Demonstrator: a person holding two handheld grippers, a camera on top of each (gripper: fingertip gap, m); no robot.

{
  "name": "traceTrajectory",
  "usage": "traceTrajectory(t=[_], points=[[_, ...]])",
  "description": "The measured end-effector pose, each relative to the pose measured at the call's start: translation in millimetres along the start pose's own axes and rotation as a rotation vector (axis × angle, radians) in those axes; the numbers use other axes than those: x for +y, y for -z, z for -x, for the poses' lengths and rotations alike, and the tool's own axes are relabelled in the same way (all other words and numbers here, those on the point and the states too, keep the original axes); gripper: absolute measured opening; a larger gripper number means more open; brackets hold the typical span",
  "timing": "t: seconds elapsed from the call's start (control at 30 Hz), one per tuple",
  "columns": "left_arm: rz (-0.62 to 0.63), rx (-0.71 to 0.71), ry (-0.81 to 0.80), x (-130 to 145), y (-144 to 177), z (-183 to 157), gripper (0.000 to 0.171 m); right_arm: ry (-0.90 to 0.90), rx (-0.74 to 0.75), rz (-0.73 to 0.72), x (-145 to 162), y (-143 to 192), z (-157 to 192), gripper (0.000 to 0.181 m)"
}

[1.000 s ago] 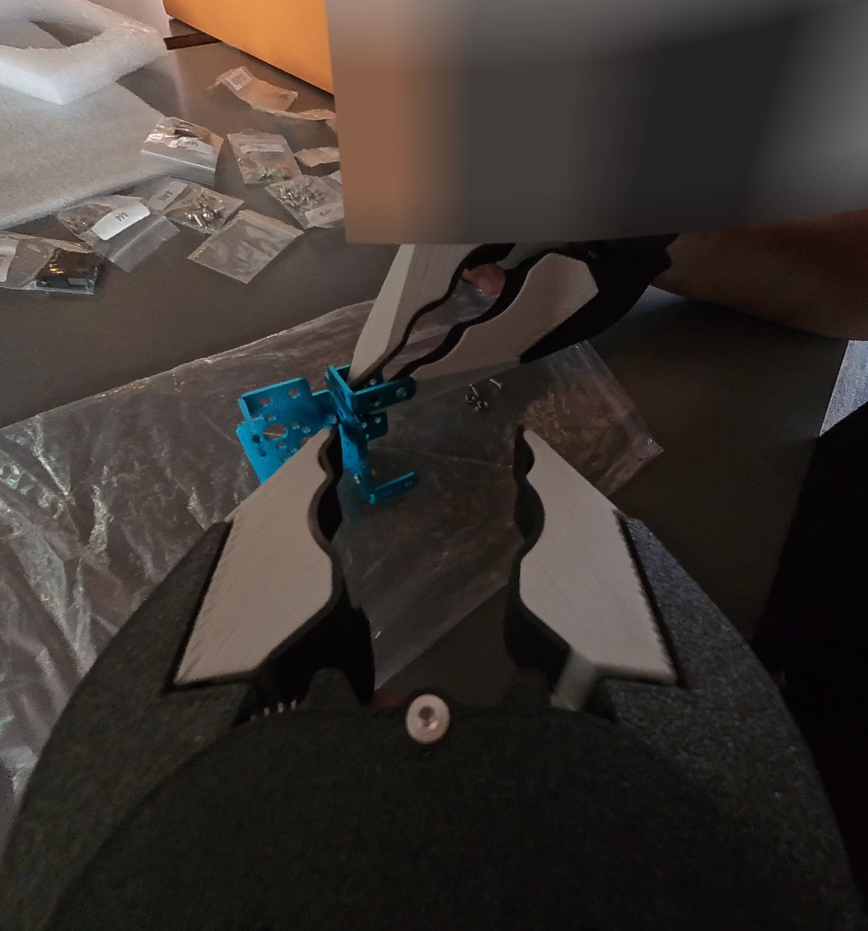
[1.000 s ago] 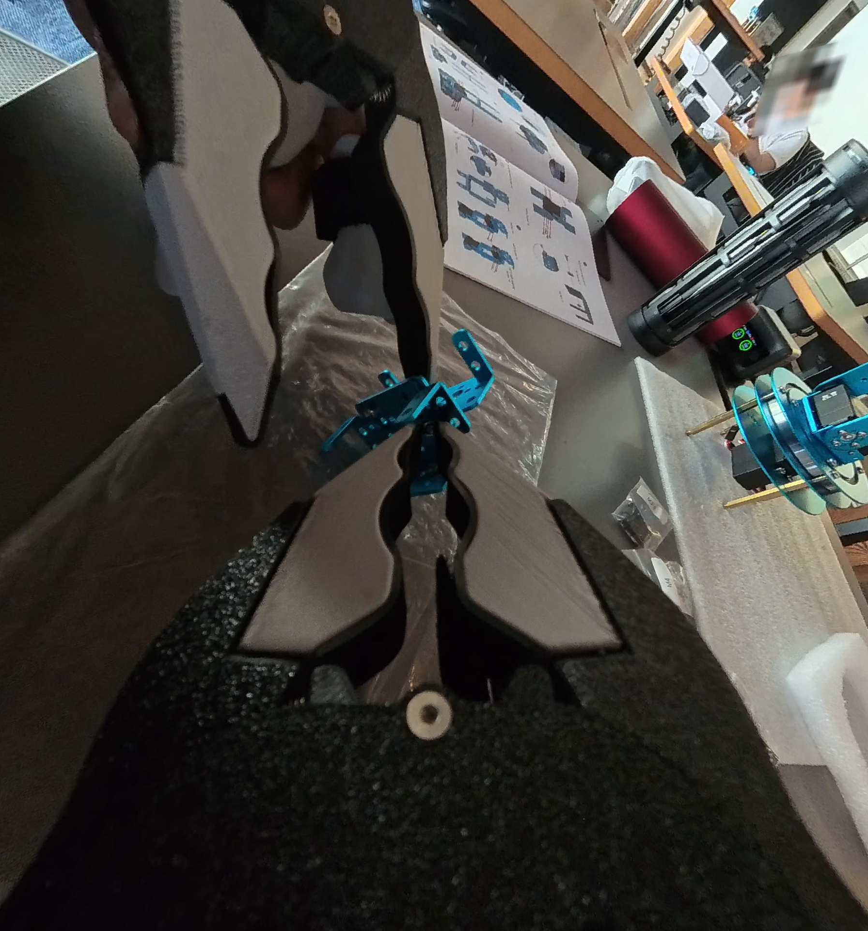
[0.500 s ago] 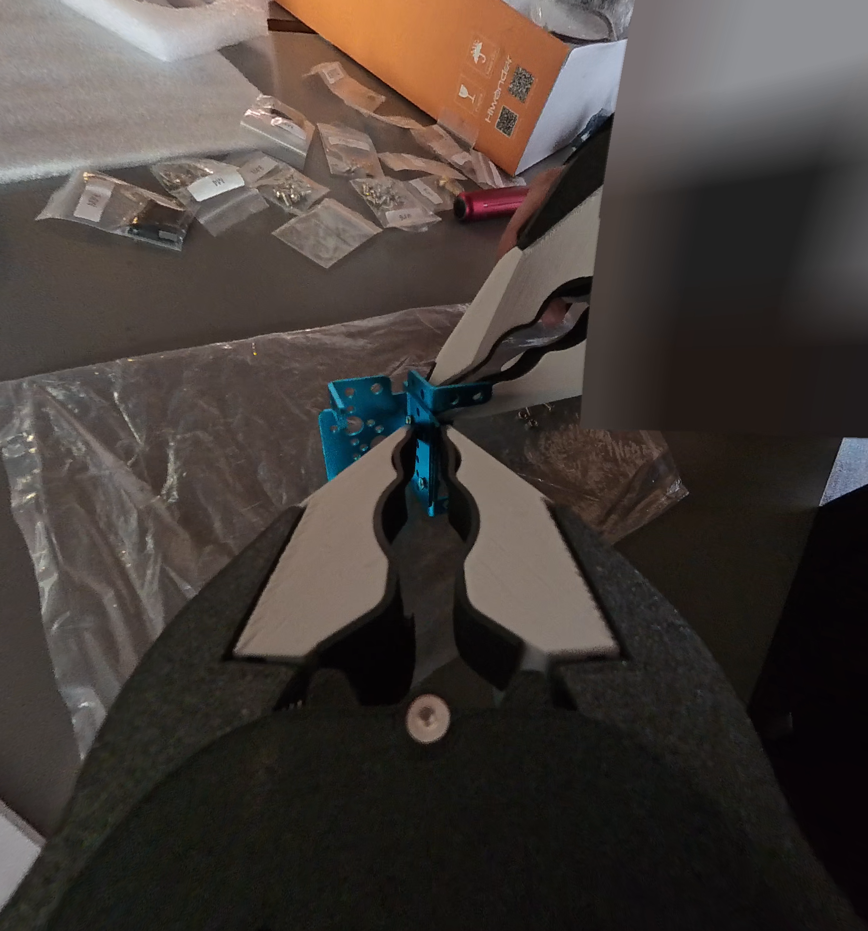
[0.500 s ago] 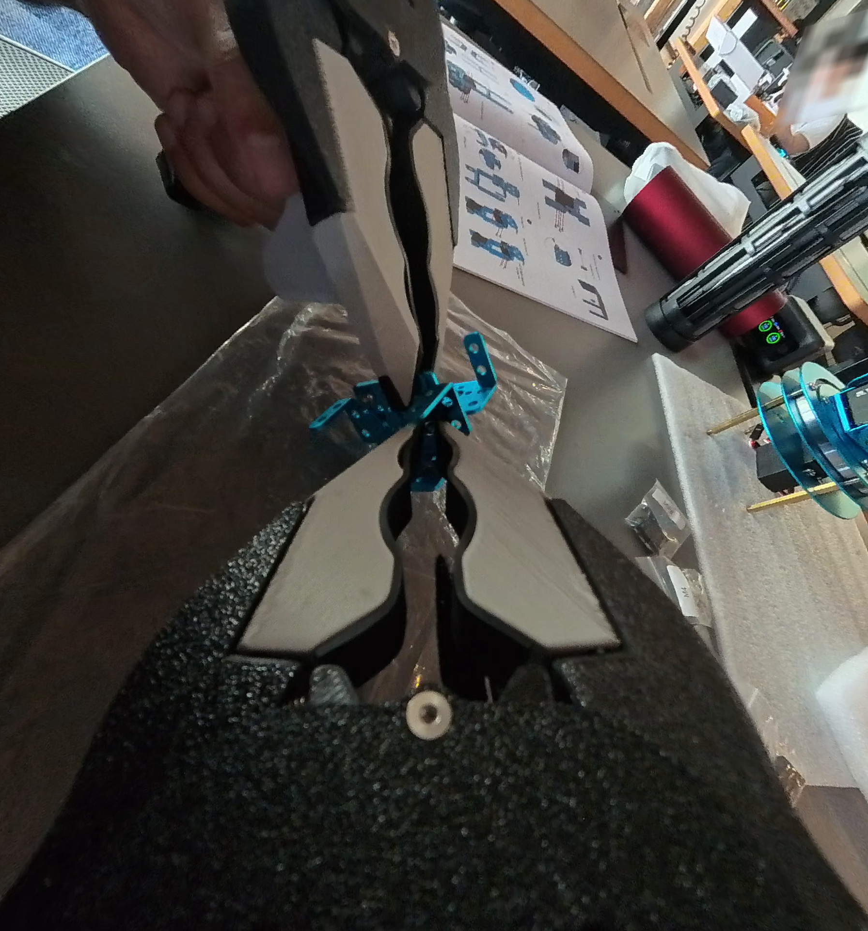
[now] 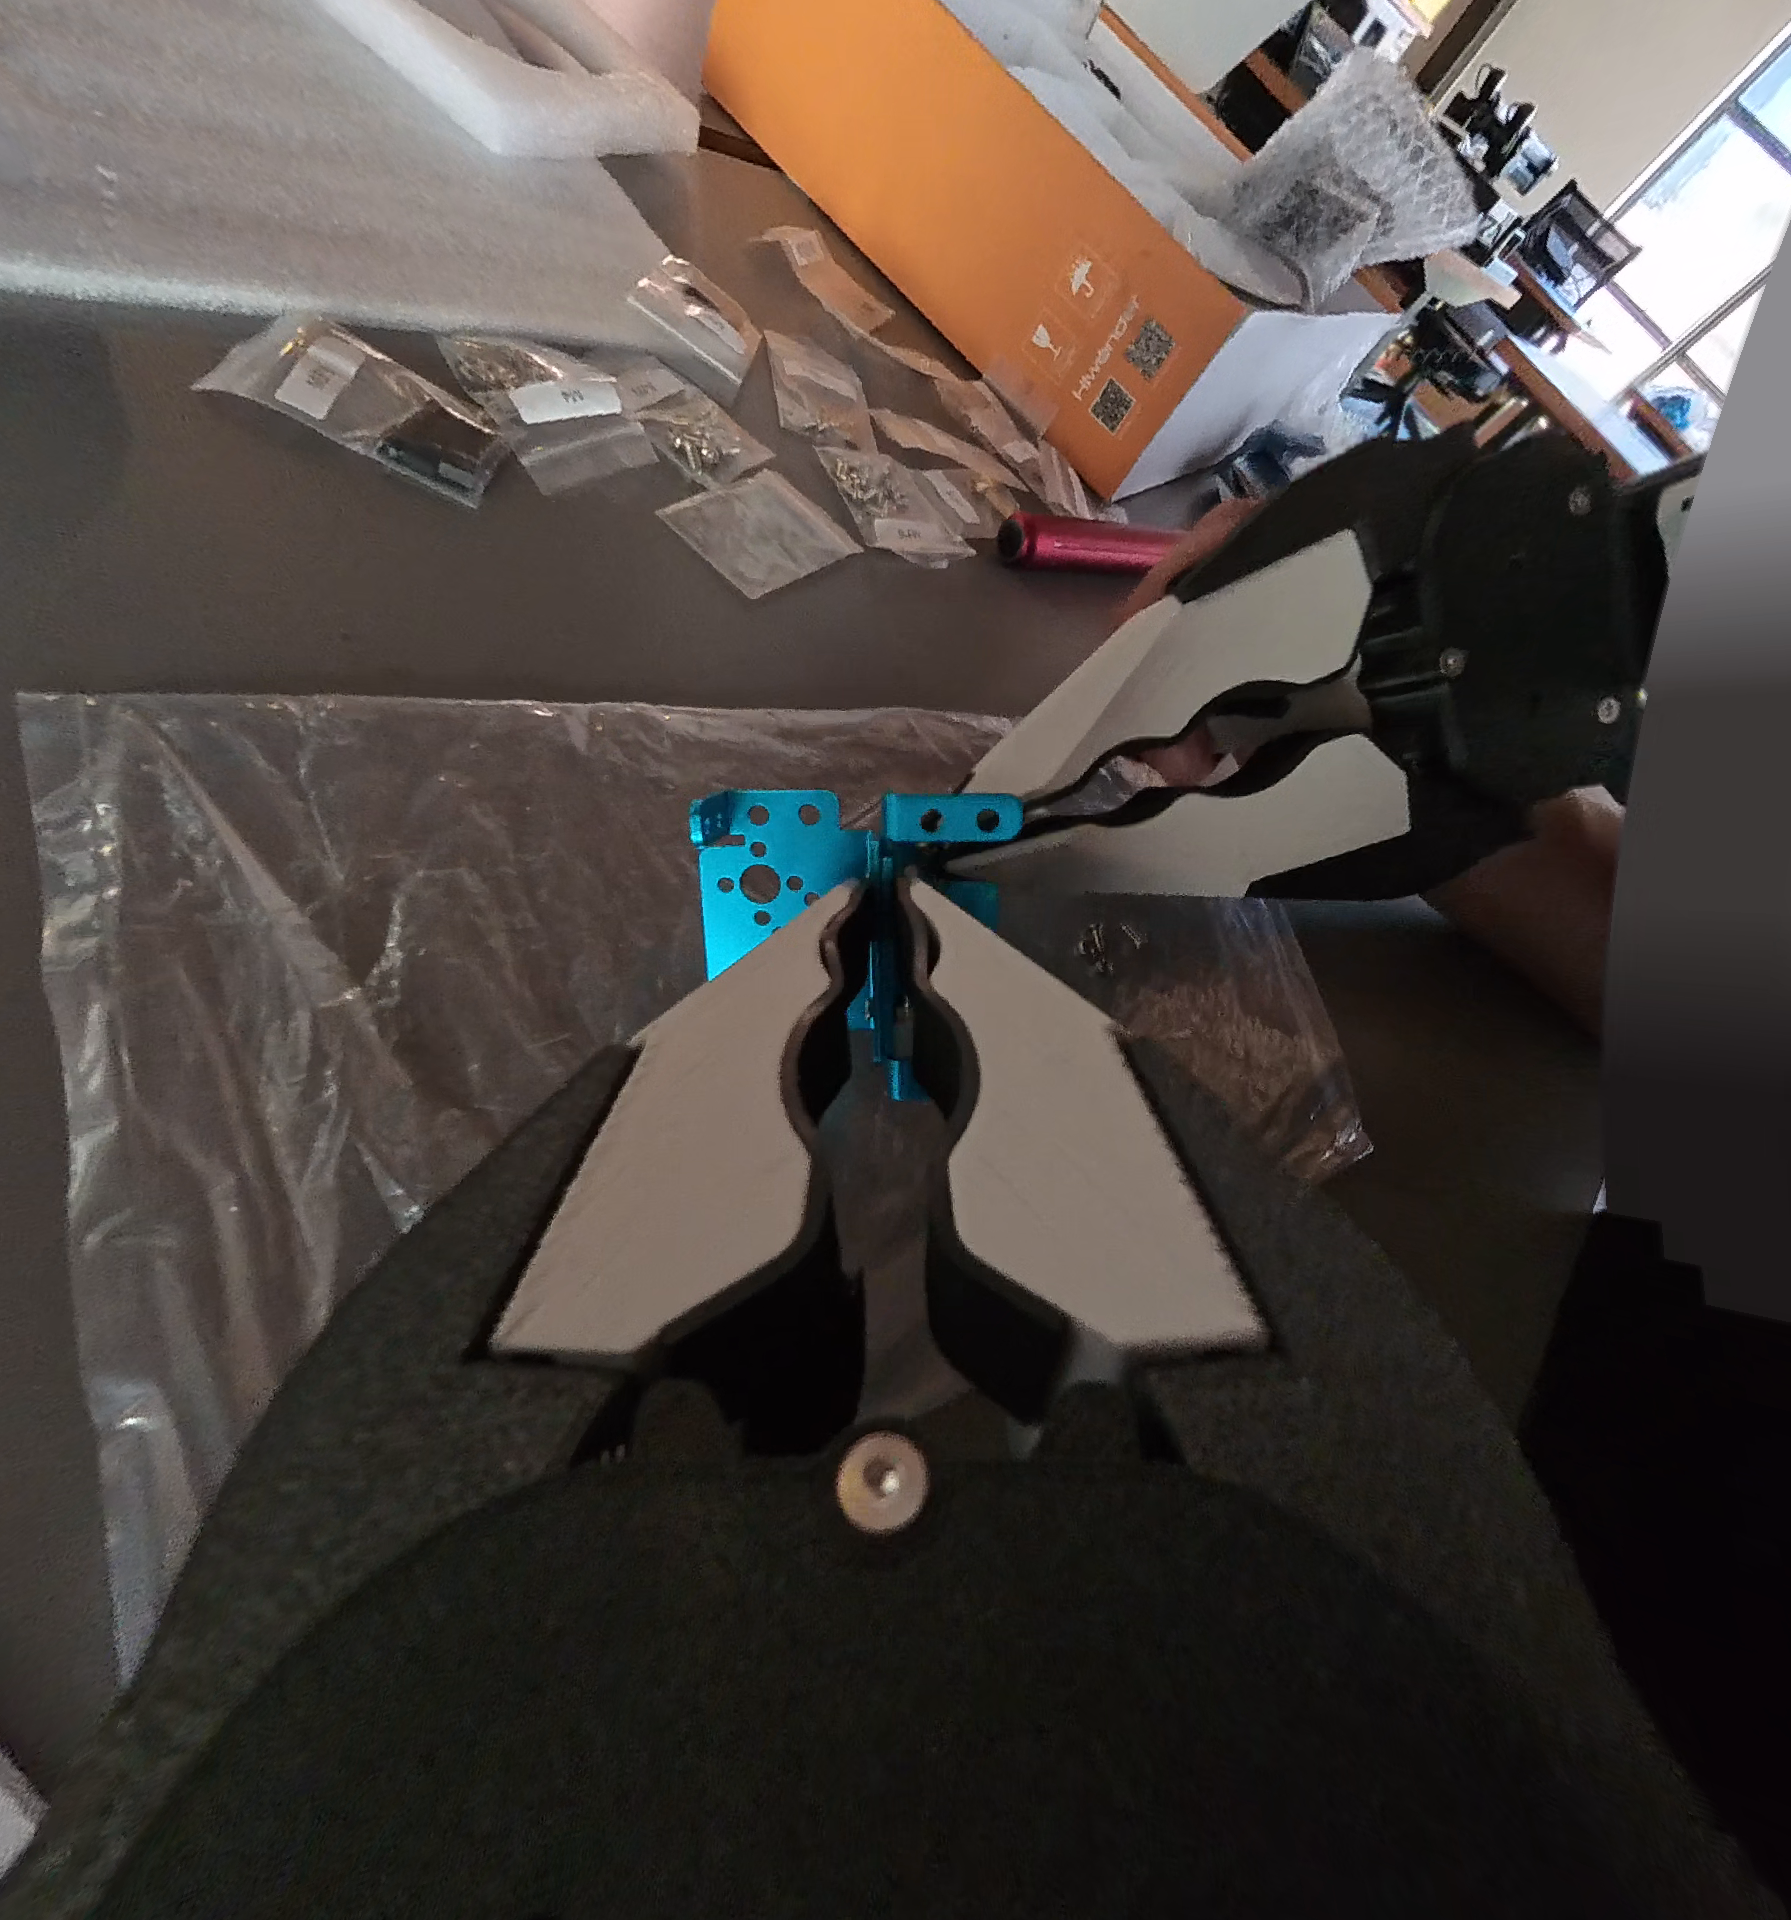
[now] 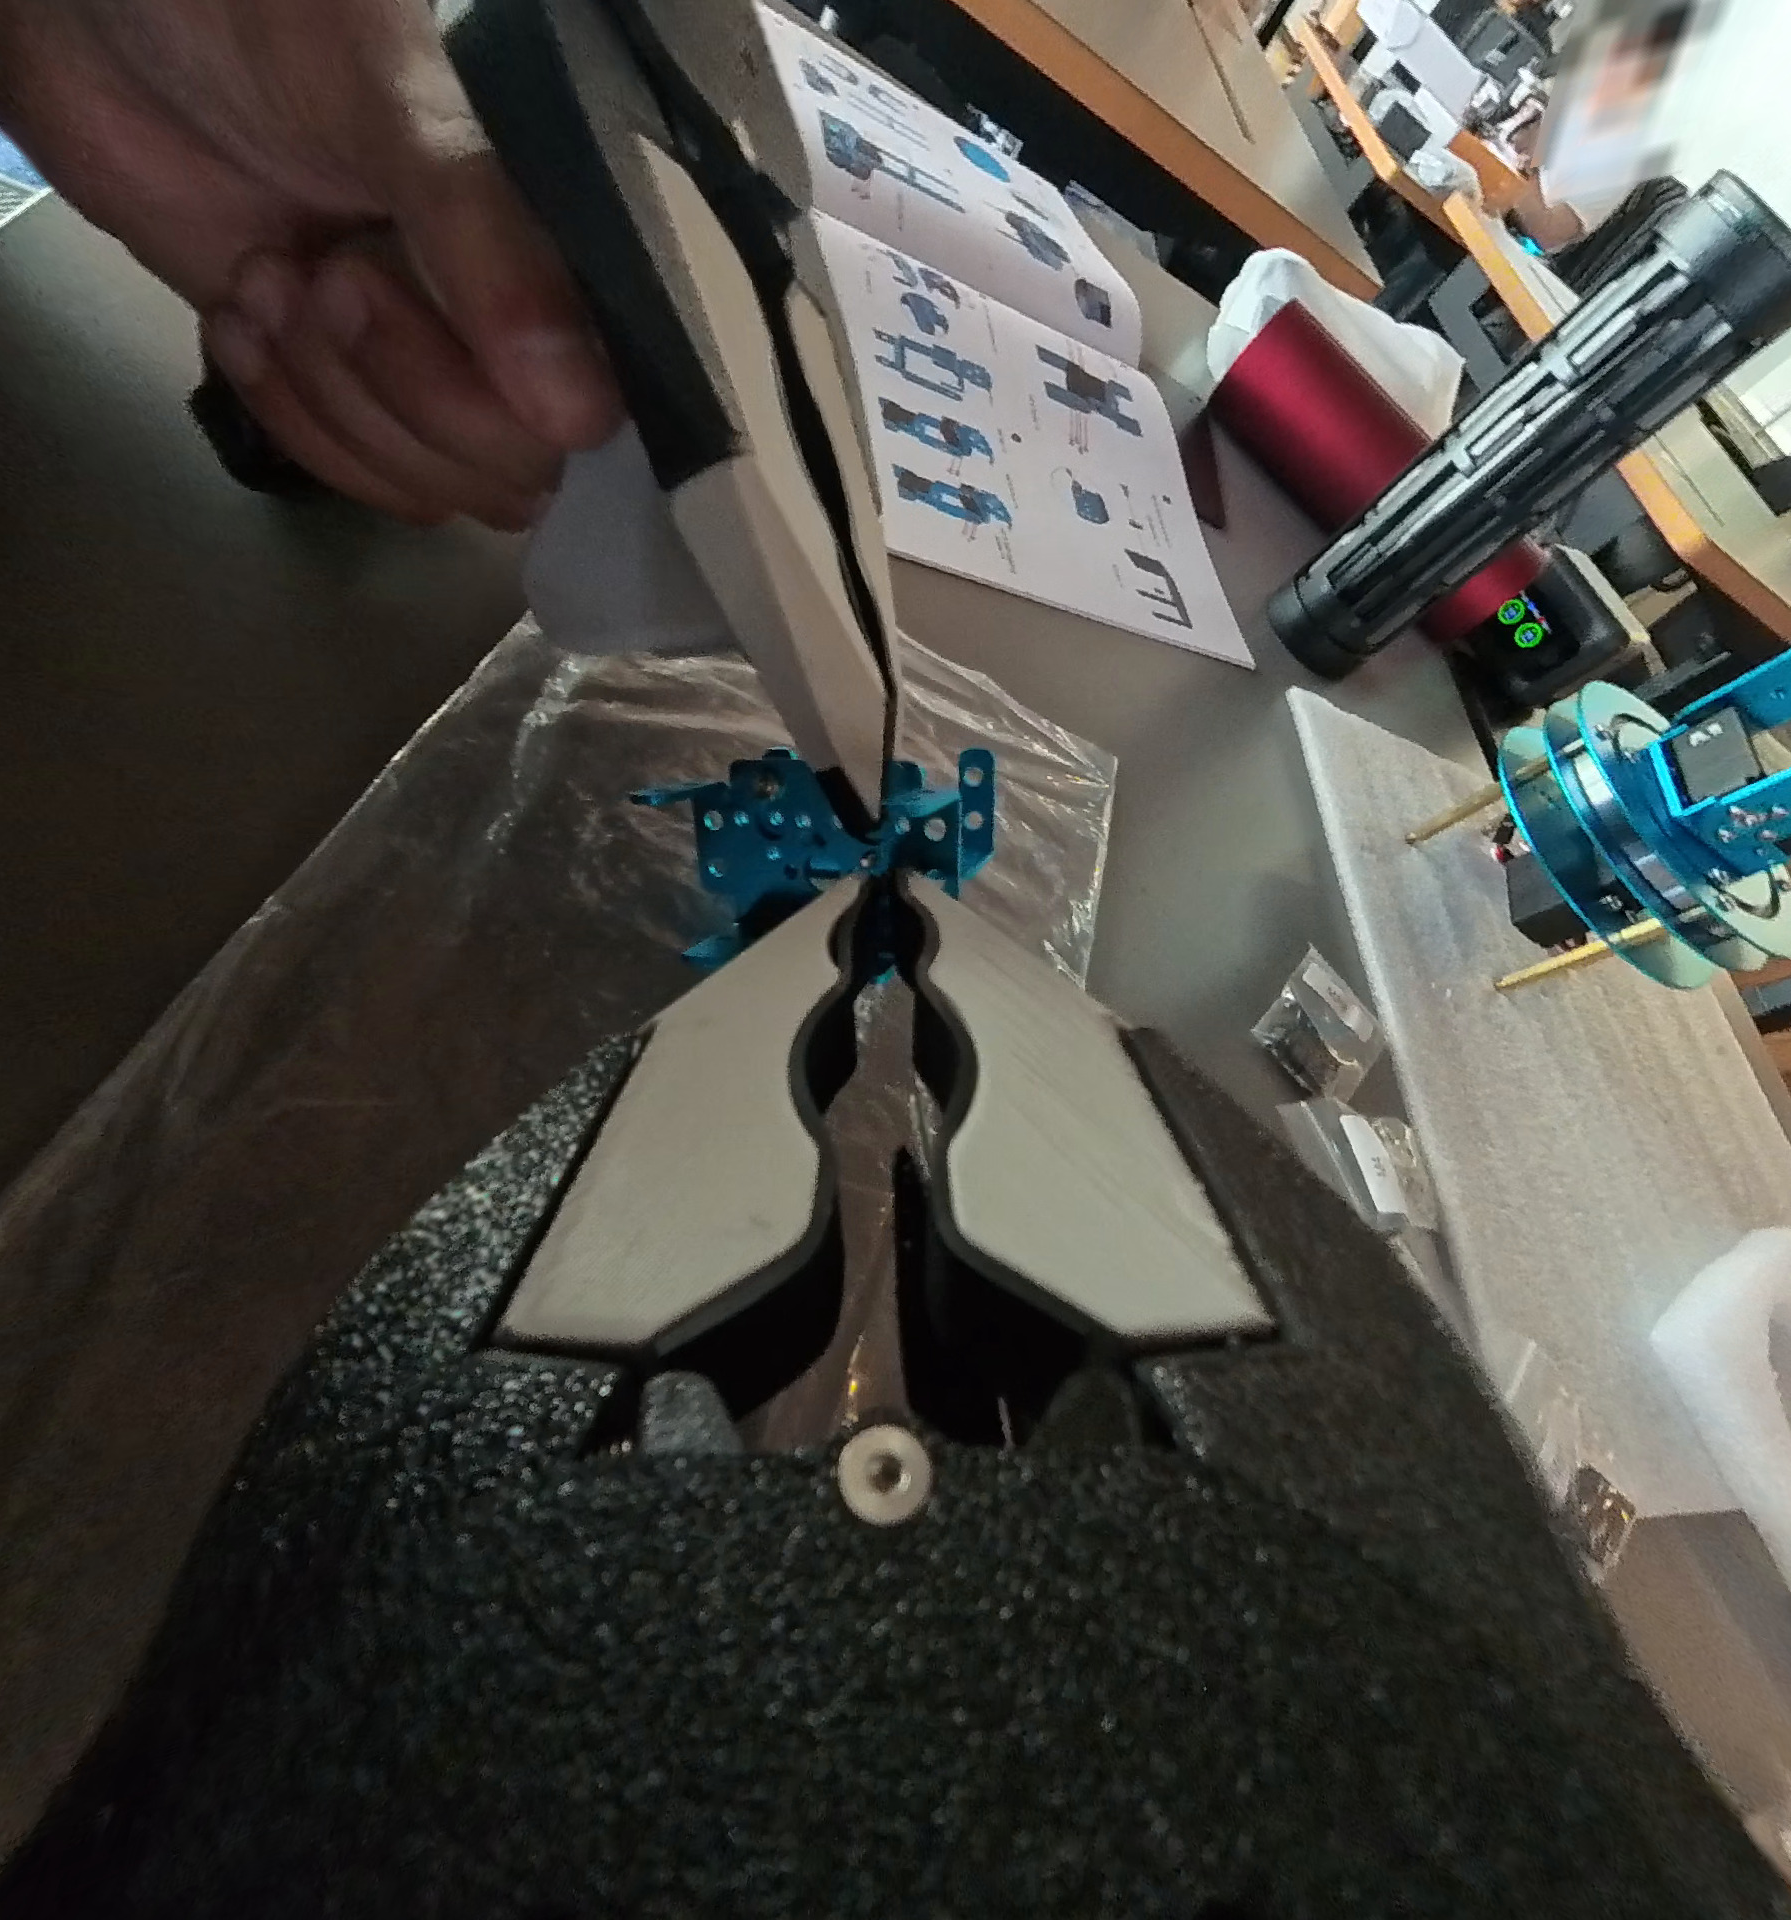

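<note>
Left wrist view: my left gripper point(image 5: 883, 896) clenches the blue perforated bracket assembly point(image 5: 766, 883).
Right wrist view: my right gripper point(image 6: 883, 896) grips it too, above clear plastic sheet point(image 6: 600, 831).

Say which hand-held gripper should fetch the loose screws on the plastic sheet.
Probably right: the screws lie just beside the right hand-held gripper, farther from the left hand-held gripper; both are shut on the blue bracket.

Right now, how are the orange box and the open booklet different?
The orange box is a tall open carton with packing stuffed inside; the open booklet is thin, lying flat with its pages spread. The box is bright orange with a white end; the booklet is white with blue drawings. Small clear bags lie beside the box; a red cylinder lies beside the booklet. Both rest on the grey table.
</note>
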State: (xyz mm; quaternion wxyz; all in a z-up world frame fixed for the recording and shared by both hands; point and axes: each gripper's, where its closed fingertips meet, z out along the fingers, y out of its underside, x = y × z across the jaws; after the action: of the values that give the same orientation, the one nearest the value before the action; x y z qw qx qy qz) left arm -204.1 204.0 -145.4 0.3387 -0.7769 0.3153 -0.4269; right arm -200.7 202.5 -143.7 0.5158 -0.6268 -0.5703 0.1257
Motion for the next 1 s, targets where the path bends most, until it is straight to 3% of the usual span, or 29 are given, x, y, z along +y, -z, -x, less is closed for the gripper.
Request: traceTrajectory(t=[1.0], points=[[0.025,-0.030,-0.018,1,-11,-2,0.002,-0.088,0.016,0.071,10,1,4,0.000]])
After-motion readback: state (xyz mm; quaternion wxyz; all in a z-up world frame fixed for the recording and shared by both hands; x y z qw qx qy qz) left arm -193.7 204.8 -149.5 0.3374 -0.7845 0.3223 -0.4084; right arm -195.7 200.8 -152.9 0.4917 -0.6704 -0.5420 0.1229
